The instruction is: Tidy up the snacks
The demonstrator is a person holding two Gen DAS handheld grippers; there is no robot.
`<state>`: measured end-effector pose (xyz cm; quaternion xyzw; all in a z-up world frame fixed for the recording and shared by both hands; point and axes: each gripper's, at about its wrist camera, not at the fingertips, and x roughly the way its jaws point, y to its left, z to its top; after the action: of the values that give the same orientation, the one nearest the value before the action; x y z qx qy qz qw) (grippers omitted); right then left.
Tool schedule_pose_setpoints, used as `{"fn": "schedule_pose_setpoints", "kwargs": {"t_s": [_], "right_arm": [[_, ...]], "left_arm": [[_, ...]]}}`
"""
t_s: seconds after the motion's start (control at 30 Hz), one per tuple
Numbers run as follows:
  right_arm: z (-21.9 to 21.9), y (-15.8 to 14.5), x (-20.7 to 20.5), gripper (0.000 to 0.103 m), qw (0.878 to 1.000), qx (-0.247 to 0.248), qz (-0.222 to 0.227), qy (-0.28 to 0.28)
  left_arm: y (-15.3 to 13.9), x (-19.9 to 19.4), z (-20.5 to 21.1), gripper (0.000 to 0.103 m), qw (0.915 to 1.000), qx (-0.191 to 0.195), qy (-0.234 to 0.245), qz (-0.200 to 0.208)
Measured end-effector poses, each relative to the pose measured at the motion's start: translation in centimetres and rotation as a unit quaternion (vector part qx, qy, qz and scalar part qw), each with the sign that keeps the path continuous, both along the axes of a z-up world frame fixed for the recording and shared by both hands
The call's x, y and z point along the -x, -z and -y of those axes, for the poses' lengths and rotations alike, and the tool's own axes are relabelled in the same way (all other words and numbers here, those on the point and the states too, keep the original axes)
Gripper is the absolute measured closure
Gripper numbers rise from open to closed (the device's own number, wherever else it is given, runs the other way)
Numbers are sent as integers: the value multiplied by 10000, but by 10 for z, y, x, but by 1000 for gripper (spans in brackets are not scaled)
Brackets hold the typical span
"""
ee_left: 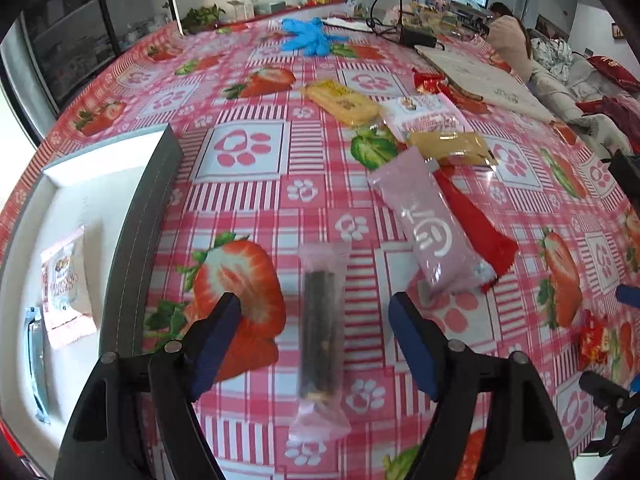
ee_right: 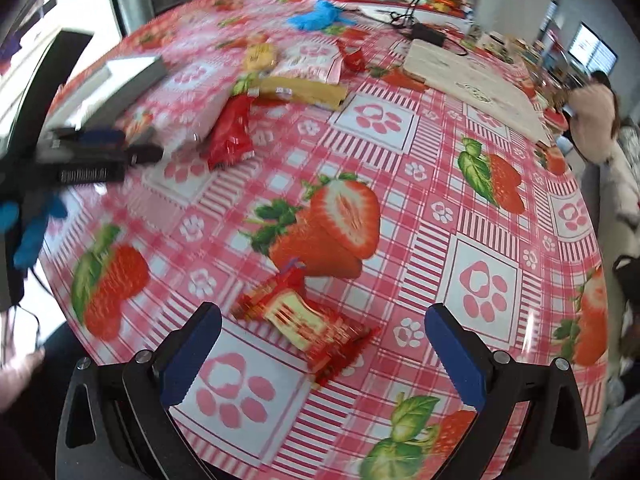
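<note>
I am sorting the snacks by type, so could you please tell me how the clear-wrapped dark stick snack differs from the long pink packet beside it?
The clear-wrapped dark stick snack shows its contents through the wrapper; the long pink packet is opaque with white print. The stick snack is narrower, the pink packet wider. The stick snack lies alone between the open left gripper's fingers; the pink packet overlaps a red packet. Both lie flat on the strawberry-print tablecloth, outside the white box.

Bright daylight, strong fisheye bending at edges, right view motion-blurred.

Strawberry tablecloth (ee_left: 248, 168) bears snack packets (ee_left: 434, 236), apparently a box (ee_left: 160, 184).
</note>
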<state>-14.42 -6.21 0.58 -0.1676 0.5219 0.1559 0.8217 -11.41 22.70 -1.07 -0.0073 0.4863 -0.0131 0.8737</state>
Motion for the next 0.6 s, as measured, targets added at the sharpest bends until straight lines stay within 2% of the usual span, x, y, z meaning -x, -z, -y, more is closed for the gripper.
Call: {"fn": "schedule_pose_setpoints", "kwargs": {"t_s": [0.13, 0.23, 0.37, 0.47, 0.6], "right_arm": [[-2, 14, -10, 1, 9998, -63, -204, 48], [-1, 19, -16, 0, 9990, -317, -201, 251], [0, 20, -16, 0, 9960, -457, 143, 755], [1, 21, -9, 0, 9930, -581, 480, 907], [2, 21, -7, 0, 9918, -631, 620, 925]], "left_arm": [[2, 0, 2, 18, 9998, 7, 30, 201], [4, 1, 0, 13, 9995, 17, 44, 323], [8, 2, -4, 2, 9990, 33, -57, 438], [9, 3, -4, 1, 9989, 24, -68, 454], [10, 4, -4, 1, 9986, 29, -93, 514]]}}
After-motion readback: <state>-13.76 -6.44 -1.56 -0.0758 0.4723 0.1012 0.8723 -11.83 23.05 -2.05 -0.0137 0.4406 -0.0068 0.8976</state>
